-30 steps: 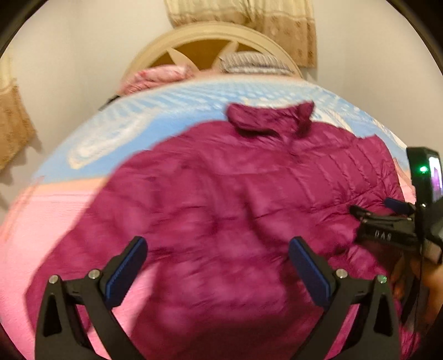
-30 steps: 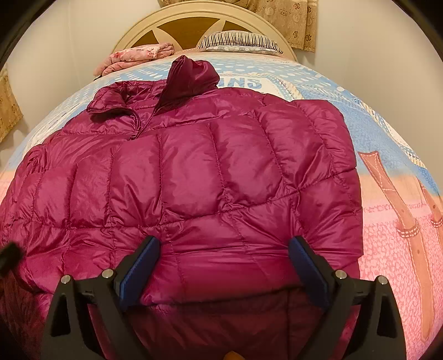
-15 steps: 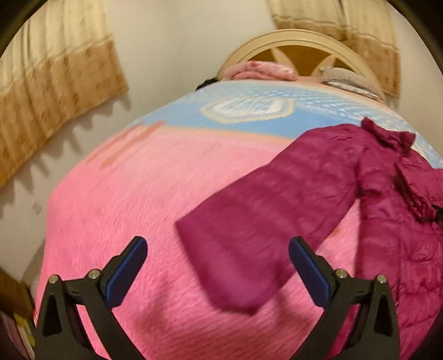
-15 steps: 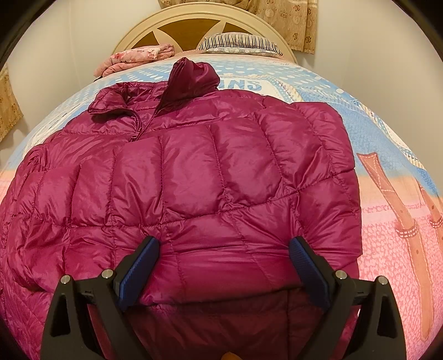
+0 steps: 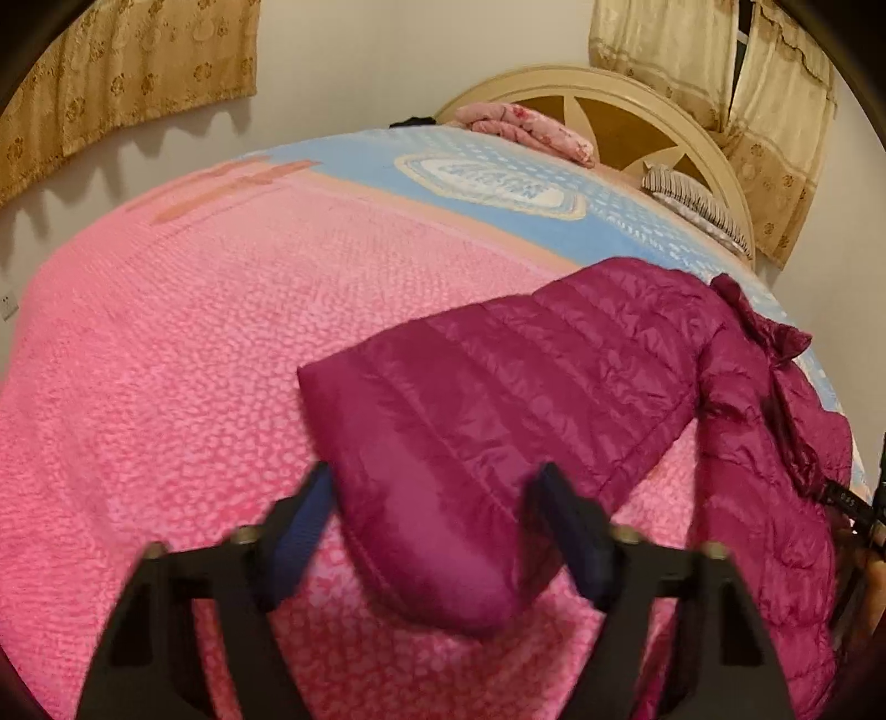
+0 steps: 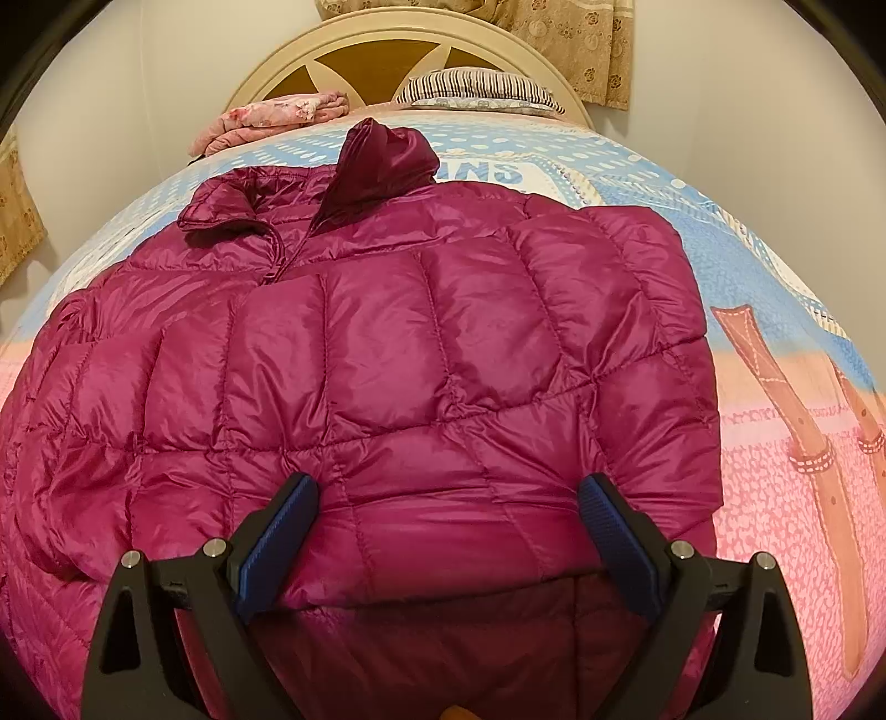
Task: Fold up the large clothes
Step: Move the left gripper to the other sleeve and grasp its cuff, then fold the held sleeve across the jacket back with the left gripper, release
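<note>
A magenta quilted puffer jacket point(image 6: 387, 360) lies on the bed, collar toward the headboard, its right side folded in over the body. Its left sleeve point(image 5: 498, 415) stretches out across the pink bedspread. My left gripper point(image 5: 437, 487) sits at the cuff end of that sleeve; its jaws are closing, blurred, with the cuff between them and no firm pinch visible. My right gripper point(image 6: 448, 498) is open and hovers over the jacket's lower hem, with the fabric lying below its fingers.
The pink and blue bedspread point(image 5: 166, 387) covers the whole bed. At the cream headboard point(image 6: 410, 39) lie a striped pillow point(image 6: 476, 88) and a folded pink floral cloth point(image 6: 271, 116). Curtains hang on the walls at both sides.
The left wrist view swung from the jacket's body out to the left sleeve, and its jaws narrowed around the cuff. The right gripper and jacket body stayed put.
</note>
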Demonstrator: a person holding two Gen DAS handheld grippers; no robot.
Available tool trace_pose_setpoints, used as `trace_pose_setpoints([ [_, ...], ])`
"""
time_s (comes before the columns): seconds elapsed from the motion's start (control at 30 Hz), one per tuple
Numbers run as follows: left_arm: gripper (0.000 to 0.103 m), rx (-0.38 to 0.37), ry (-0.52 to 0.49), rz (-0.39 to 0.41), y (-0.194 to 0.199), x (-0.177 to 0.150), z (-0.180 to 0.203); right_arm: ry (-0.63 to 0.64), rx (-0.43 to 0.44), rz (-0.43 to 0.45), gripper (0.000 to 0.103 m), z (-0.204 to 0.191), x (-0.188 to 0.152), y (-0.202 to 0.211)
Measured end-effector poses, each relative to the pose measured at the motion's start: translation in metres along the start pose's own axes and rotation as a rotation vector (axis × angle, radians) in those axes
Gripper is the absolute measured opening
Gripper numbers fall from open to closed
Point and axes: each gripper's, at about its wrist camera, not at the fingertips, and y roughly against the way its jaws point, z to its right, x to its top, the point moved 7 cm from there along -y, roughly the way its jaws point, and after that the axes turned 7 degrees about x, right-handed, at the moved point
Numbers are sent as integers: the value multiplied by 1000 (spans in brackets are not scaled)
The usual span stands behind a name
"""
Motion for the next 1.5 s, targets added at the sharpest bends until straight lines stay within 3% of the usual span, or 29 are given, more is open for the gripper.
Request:
trace_pose_setpoints([
  [0.07,34,-22,1,21,-1,0,0,-1,1,0,96,-1,0,0],
  [0.1,15,-51,-3,49,4,2,2,-1,1,0,96,-1,0,0],
  [0.3,12,-59,-35,124,26,19,7,0,-1,0,96,0,0,0],
  [0.57,11,-78,-109,285,73,65,30,0,0,0,96,0,0,0],
  [1.03,9,-251,-265,447,143,122,130,-6,7,4,96,0,0,1],
  [1.3,9,-345,-524,551,178,93,223,-11,13,7,96,0,0,2],
  [1.5,9,-422,-680,498,164,48,281,-20,24,11,96,0,0,2],
])
